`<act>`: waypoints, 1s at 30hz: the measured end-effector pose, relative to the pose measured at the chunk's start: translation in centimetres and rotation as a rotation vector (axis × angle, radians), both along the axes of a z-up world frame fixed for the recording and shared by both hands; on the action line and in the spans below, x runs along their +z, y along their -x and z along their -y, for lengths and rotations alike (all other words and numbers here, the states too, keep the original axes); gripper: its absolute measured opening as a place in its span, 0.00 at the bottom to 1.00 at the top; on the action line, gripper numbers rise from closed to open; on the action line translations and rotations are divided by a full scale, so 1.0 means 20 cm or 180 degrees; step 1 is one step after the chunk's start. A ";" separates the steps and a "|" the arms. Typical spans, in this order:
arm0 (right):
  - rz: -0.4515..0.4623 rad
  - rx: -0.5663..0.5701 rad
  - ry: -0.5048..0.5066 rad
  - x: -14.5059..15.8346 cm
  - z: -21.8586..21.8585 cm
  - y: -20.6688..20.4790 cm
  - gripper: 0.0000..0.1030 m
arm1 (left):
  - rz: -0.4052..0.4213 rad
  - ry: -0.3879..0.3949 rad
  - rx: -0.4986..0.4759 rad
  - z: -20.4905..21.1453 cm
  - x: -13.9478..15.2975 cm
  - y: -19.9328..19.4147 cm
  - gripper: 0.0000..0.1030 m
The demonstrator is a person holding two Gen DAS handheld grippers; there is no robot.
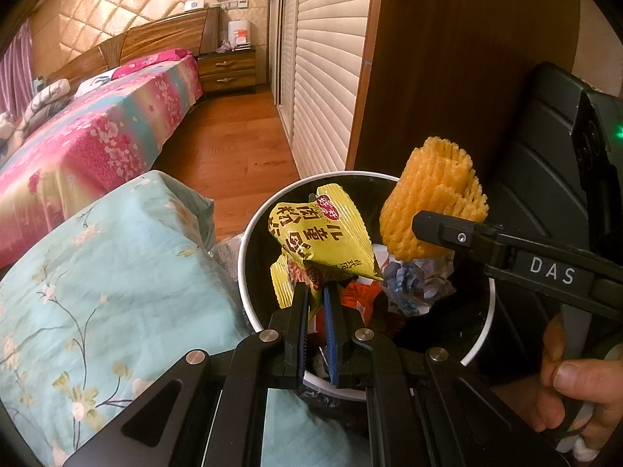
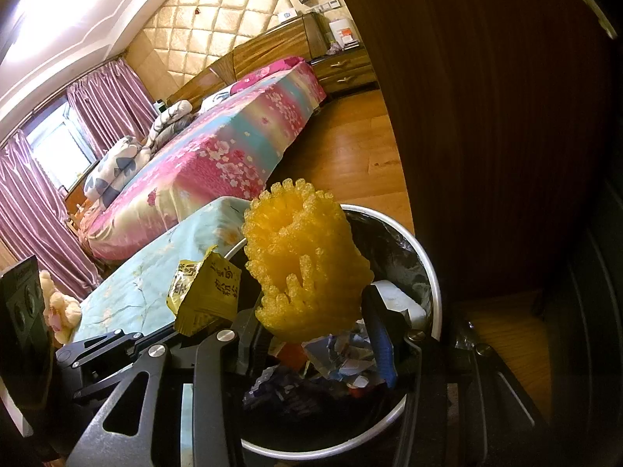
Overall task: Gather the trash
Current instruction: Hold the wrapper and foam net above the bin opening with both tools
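Over bin (image 1: 249, 233), wrapper (image 1: 323, 237) between pinched fingers (image 1: 300, 311).

Home bedroom: floral-covered bed (image 1: 97, 128) ahead-left of the hand-held gripper (image 1: 317, 292); quilted wall (image 1: 117, 4), nightstand (image 1: 227, 72), purple curtains (image 2: 35, 210) beyond.

White bin (image 1: 249, 272), apparently on the wooden floor (image 1: 233, 148), holds crumpled trash (image 1: 412, 284).
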State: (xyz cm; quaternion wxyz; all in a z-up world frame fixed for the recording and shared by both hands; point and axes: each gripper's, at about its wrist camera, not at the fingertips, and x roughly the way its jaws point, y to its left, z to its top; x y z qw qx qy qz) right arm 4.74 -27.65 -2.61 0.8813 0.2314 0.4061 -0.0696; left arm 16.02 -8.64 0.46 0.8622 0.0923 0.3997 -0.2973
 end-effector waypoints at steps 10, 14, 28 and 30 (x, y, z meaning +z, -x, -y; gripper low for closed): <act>-0.0031 0.0007 -0.0018 -0.01 0.01 -0.03 0.45 | -0.0011 -0.0011 0.0002 0.01 0.00 -0.02 0.07; -0.0033 0.0007 -0.0011 -0.01 0.01 -0.03 0.45 | -0.0015 -0.0015 -0.0001 0.01 0.00 -0.02 0.07; -0.0050 0.0014 -0.0001 -0.02 0.02 -0.03 0.45 | -0.0025 -0.0029 0.0004 0.01 -0.01 -0.05 0.07; -0.0052 0.0015 -0.0002 -0.03 0.02 -0.03 0.45 | -0.0026 -0.0029 0.0007 0.01 -0.01 -0.05 0.06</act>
